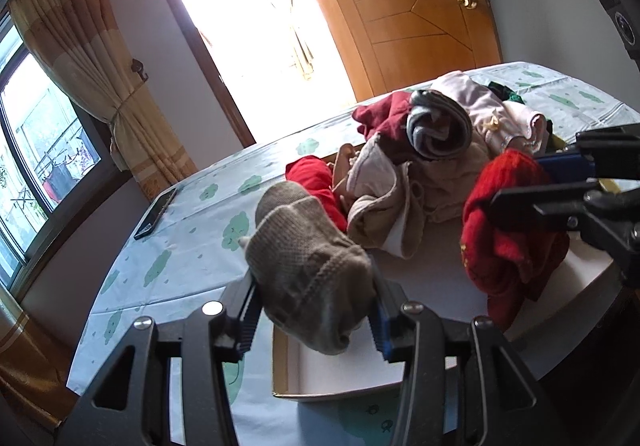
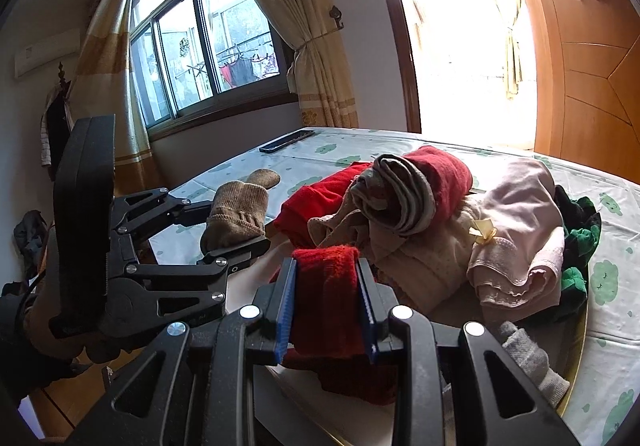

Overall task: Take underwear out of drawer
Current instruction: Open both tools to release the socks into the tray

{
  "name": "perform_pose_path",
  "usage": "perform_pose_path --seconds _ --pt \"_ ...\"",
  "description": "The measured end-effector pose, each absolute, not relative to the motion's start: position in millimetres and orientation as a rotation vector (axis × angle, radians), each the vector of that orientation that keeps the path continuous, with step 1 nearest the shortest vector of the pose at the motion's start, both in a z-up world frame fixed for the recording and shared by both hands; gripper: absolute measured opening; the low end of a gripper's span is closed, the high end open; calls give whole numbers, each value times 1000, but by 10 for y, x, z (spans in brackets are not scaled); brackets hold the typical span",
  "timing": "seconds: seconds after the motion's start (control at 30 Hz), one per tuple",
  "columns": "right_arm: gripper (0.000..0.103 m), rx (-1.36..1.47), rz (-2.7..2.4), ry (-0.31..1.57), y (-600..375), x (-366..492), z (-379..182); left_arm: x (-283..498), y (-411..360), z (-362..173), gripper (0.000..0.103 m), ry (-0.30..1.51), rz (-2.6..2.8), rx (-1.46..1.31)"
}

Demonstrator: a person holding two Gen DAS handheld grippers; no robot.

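My left gripper point(image 1: 316, 310) is shut on a tan knitted garment point(image 1: 304, 258), held above the near end of a white drawer box point(image 1: 332, 374); both also show in the right wrist view, the gripper point(image 2: 236, 234) and the garment point(image 2: 236, 214). My right gripper point(image 2: 326, 306) is shut on a red fuzzy garment point(image 2: 326, 302), which also shows in the left wrist view point(image 1: 508, 230), lifted over the drawer. A heap of underwear point(image 2: 480, 238) in pink, cream, red and grey fills the drawer's far part.
The drawer lies on a bed with a pale sheet printed with green clouds point(image 1: 192, 230). A black phone point(image 1: 156, 212) lies near the bed's edge. A curtained window point(image 2: 200, 42), a bright doorway and a wooden door point(image 1: 420, 6) stand behind.
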State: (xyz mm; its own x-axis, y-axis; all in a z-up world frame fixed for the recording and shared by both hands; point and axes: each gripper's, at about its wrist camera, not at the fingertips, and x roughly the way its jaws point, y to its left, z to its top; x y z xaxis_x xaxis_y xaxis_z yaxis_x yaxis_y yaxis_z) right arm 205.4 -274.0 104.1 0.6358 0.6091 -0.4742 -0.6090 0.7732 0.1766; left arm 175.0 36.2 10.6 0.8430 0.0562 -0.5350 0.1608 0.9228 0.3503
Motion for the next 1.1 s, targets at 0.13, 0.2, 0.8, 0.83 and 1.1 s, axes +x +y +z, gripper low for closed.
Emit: perform_pose_path --seconds 0.13,0.2,0.8,0.83,1.1 --pt "31 10 686 553 -2698 2125 1021 1840 350 60 46 596 -58 384" --pt "31 9 684 556 -2657 2148 1018 1875 337 41 46 601 -54 391" --pt "33 -10 657 616 -2440 2326 841 2088 400 -146 54 704 -30 378" --pt "33 -10 659 626 -2429 2328 826 2087 396 -154 57 705 -23 386" --pt "66 42 654 598 -2520 2217 845 1908 429 -82 76 678 -29 334"
